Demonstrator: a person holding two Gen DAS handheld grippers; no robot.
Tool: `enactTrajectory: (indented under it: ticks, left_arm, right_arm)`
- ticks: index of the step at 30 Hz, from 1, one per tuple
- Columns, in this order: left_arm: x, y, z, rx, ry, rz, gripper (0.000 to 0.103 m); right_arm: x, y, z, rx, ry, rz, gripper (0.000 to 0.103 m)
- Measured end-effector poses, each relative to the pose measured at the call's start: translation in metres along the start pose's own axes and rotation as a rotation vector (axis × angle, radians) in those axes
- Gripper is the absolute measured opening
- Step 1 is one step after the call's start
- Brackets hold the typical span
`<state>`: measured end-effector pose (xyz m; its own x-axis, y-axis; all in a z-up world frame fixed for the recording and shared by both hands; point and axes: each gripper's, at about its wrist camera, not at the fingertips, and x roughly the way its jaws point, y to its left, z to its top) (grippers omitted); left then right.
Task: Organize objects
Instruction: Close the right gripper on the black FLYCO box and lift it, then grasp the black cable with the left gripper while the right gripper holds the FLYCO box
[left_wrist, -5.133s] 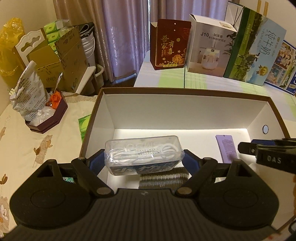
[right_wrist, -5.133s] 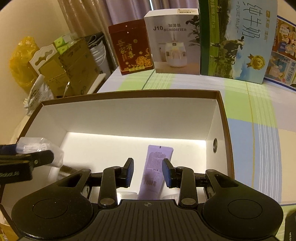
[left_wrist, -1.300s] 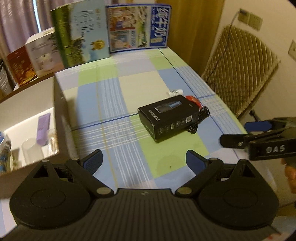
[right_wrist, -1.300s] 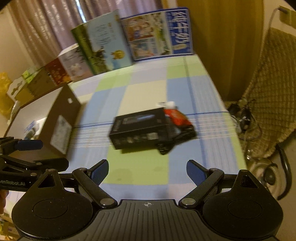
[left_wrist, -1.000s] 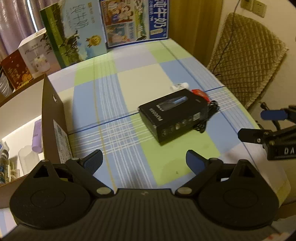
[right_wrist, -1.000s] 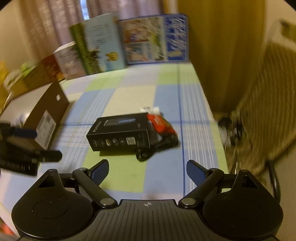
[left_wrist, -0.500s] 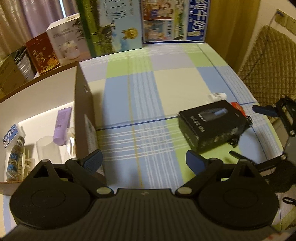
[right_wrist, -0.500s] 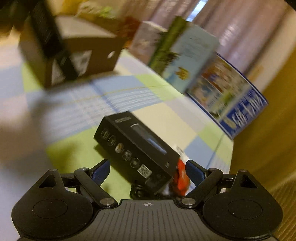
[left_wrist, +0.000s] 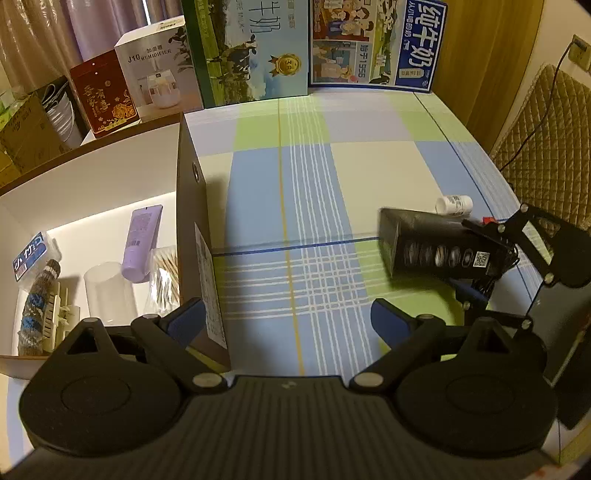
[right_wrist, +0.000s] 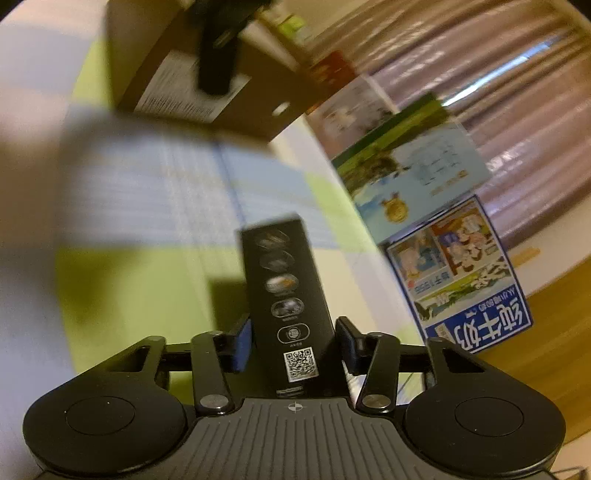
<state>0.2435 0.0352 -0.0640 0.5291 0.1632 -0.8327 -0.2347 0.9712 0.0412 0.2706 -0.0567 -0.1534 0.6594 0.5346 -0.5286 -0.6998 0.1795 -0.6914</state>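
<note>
The black box sits between the two fingers of the right gripper, whose jaws have just been closing in; both pads now press its long sides, so it is pinched. In the left wrist view the same black box is at the right side of the checked tablecloth, tilted, with the right gripper clamped on its far end. Whether the box's near end touches the cloth cannot be told. Just behind it lies a small white bottle.

The left gripper is spread wide with nothing between its fingers, above the cloth beside the right wall of the big open carton. Inside the carton lie a purple tube, a clear cup, a bag of cotton swabs and a blue-labelled packet. Printed boxes stand along the table's far edge.
</note>
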Motion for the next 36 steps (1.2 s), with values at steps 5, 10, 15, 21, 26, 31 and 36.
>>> enactTrajectory:
  ticks: [5,10,15,21,26,31,36]
  left_arm:
    - [0.000,0.002,0.000,-0.003,-0.007,-0.007,0.094]
    - [-0.001,0.004,-0.002,-0.009,-0.009,-0.021,0.094]
    - [-0.001,0.004,-0.005,-0.003,-0.005,-0.033,0.094]
    - [-0.001,0.002,-0.007,0.006,0.000,-0.046,0.094]
    - [-0.002,0.000,-0.007,0.015,-0.005,-0.052,0.094]
    - [-0.004,-0.001,-0.007,0.026,-0.010,-0.059,0.094]
    - [-0.005,-0.008,-0.005,0.046,-0.015,-0.080,0.094]
  right_arm:
    - [-0.014,-0.039,0.012,0.290,-0.021,0.077,0.040]
    - [-0.038,-0.074,0.015,0.688,-0.005,0.221,0.040]
    - [-0.042,-0.072,0.015,0.832,0.162,0.288,0.041]
    - [-0.048,-0.074,0.013,0.884,0.252,0.300,0.041]
    - [-0.037,-0.068,0.023,0.841,0.288,0.275,0.042]
    - [-0.033,-0.060,0.021,0.834,0.287,0.273,0.040]
    - [-0.059,-0.069,0.012,0.923,0.239,0.308,0.040]
